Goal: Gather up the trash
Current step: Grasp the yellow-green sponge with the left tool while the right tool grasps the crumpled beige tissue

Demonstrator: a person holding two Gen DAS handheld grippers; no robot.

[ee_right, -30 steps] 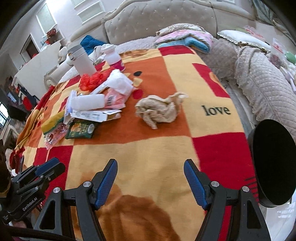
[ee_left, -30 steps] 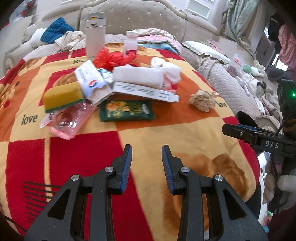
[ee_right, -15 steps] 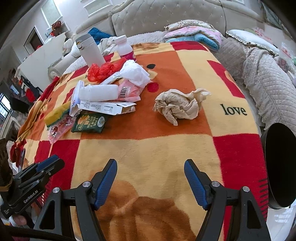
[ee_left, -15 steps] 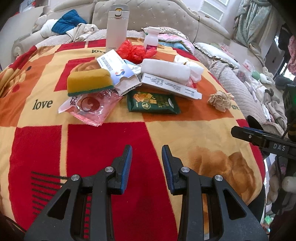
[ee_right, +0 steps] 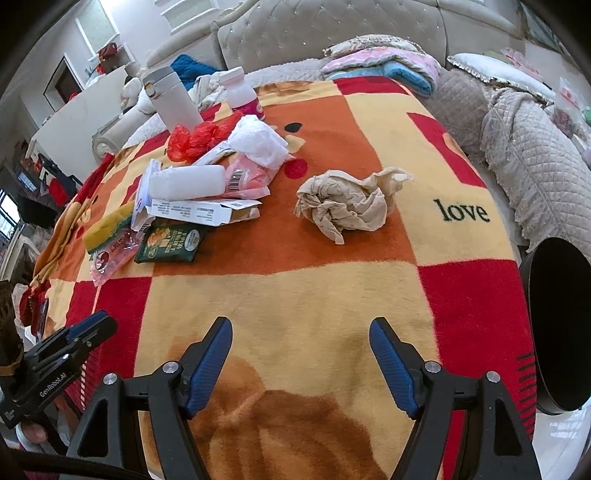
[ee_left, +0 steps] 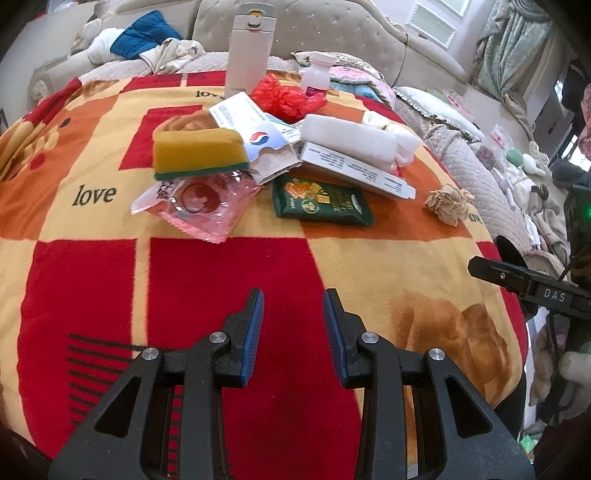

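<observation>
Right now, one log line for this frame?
left hand-held gripper: open, empty | right hand-held gripper: open, empty, facing crumpled paper | black bin: table's right edge

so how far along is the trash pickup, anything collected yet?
Nothing looks collected: no trash shows in the black bin. In hand: nothing; the left gripper and right gripper are open and empty. Left: the crumpled paper, green packet, pink wrapper, red bag and cardboard boxes all lie on the blanket.

place: home living room; signs: tufted sofa (ee_right: 332,33); blanket (ee_right: 332,288); curtains (ee_left: 517,48)
</observation>
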